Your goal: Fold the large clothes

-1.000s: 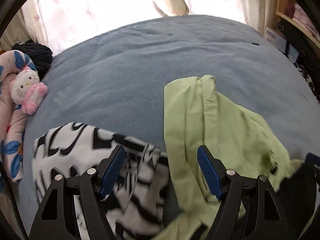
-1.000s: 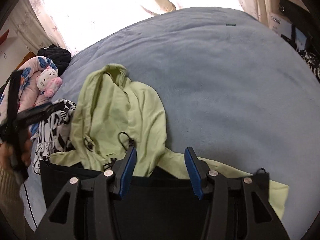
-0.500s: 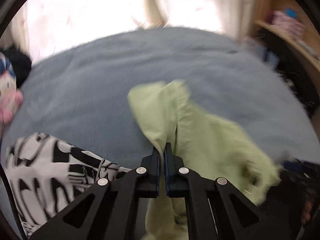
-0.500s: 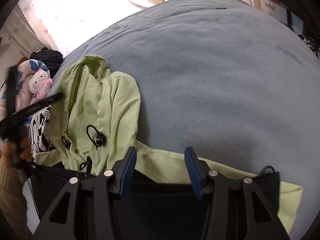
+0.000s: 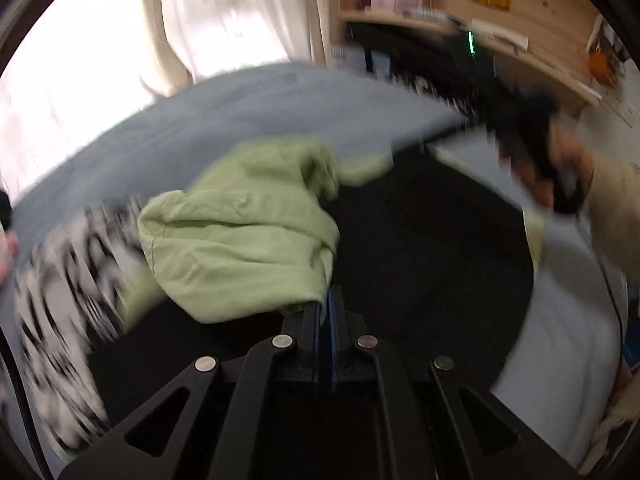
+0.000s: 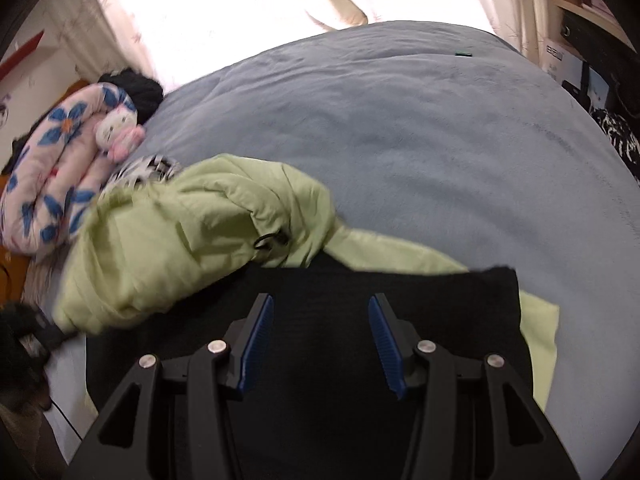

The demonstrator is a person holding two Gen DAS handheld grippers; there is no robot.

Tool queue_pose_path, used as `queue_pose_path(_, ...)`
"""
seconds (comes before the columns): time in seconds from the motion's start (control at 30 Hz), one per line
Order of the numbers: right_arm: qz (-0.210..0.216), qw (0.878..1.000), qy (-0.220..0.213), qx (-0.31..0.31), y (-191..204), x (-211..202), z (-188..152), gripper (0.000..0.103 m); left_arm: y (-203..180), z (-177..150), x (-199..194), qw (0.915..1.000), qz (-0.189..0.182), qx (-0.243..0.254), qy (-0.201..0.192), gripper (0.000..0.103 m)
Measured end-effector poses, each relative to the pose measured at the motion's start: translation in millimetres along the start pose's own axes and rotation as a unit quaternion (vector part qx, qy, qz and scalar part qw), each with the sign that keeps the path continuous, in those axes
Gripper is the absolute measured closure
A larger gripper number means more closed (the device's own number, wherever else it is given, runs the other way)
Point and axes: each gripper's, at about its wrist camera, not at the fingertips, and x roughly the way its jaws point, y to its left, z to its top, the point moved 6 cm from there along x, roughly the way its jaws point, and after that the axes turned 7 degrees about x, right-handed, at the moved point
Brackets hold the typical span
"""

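Left wrist view shows our left gripper [image 5: 326, 304] clenched on an edge of the light green hood [image 5: 240, 236], which belongs to the green and black jacket [image 5: 420, 248]. The jacket lies on the near part of the grey-blue bed cover [image 5: 224, 116], with the black body flat and the green hood bunched at its left side, partly over a black-and-white patterned garment [image 5: 60, 288]. In the right wrist view the right gripper [image 6: 320, 340] is released, the jaws standing apart above the black panel with nothing between the blue pads [image 6: 258, 340].

We judge that the step in hand is to carry the hood across onto the black body, so the package becomes a neat rectangle. To do it well, we should keep the cloth low and pull it taut, so it lands flat and not in a lump. The free right gripper can press the black panel so that it does not slide or wrinkle. We should let go only when the hood edge lies inside the outline of the body. The drawstring loop [image 6: 272, 240] should be tucked under, not left hanging. The picture is blurred, so how much cloth the left jaws hold we cannot tell.
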Motion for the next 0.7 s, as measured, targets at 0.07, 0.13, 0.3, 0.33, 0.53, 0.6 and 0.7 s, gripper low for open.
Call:
queue_pose_path(0.07,-0.002,1.0,0.012,-0.014,11,-2,-5,0.053,-5,-23,10,0.9993,-0.014,-0.03,0.014,0.101)
queue_pose_path(0.13,-0.006,1.0,0.016,-0.026,23,-4,-5,0.053,0,-36,15,0.9971,-0.029,-0.069,0.015,0.095)
queue_pose_path(0.3,-0.012,0.997,0.012,-0.073,68,2,26,0.052,39,-39,4,0.9837,-0.049,-0.17,-0.033,0.068)
queue_pose_path(0.33,-0.009,0.997,0.012,-0.082,78,6,37,0.05,51,-35,1,0.9787,-0.055,-0.192,-0.048,0.063)
queue_pose_path(0.53,-0.014,0.987,0.024,-0.156,119,52,95,0.035,87,-28,-2,0.9529,-0.102,-0.271,-0.09,0.048)
queue_pose_path(0.6,-0.018,0.984,0.041,-0.17,123,76,111,0.035,93,-29,9,0.9489,-0.117,-0.282,-0.078,0.048)
queue_pose_path(0.7,-0.004,0.98,0.066,-0.187,124,102,123,0.035,89,-32,28,0.9451,-0.138,-0.289,-0.063,0.048)
